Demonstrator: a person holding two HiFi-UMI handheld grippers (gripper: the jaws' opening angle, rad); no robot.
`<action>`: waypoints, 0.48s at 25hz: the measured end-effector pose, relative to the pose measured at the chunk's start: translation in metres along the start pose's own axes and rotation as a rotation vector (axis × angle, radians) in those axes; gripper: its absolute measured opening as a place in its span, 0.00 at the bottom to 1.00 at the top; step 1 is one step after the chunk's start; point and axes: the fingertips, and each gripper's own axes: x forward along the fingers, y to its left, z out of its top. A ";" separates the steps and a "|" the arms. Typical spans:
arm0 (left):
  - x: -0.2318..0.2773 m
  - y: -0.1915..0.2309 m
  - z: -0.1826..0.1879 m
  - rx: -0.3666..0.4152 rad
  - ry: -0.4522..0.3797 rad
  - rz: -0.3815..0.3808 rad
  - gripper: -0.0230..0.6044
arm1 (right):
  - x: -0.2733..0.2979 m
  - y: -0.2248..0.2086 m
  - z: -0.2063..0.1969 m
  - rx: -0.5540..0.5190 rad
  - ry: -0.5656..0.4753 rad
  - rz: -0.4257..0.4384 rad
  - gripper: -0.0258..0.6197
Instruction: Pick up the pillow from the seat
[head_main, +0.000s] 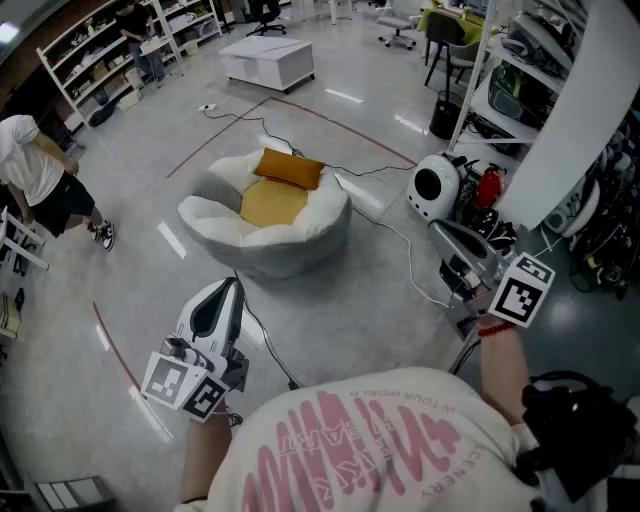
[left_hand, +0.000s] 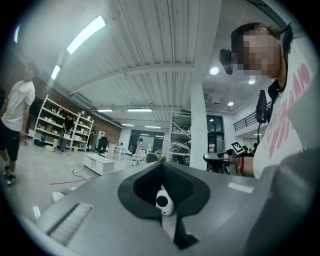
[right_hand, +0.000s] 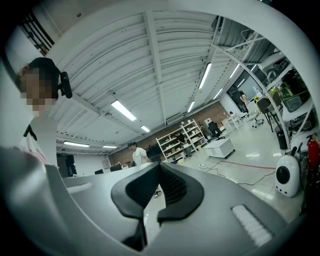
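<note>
Pillow (head_main: 290, 168) rests on seat (head_main: 215, 215), well ahead of both apparently closed, empty jaws.

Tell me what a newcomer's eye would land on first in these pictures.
The orange fabric pillow leans at the back of the round white plush seat, mid-floor in the head view. Nearer the camera, the left gripper and right gripper are both shut and empty, short of the seat. A white egg-shaped device with a black face sits right of the seat in that view.
</note>
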 end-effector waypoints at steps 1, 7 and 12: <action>0.001 0.001 -0.001 0.003 0.001 0.000 0.06 | 0.001 -0.001 -0.001 0.002 0.002 0.001 0.05; 0.009 0.006 -0.006 0.015 0.004 0.008 0.06 | 0.009 -0.010 0.000 0.000 0.011 0.010 0.05; 0.019 0.013 -0.006 0.019 -0.017 0.040 0.06 | 0.014 -0.023 0.000 -0.003 0.029 0.034 0.05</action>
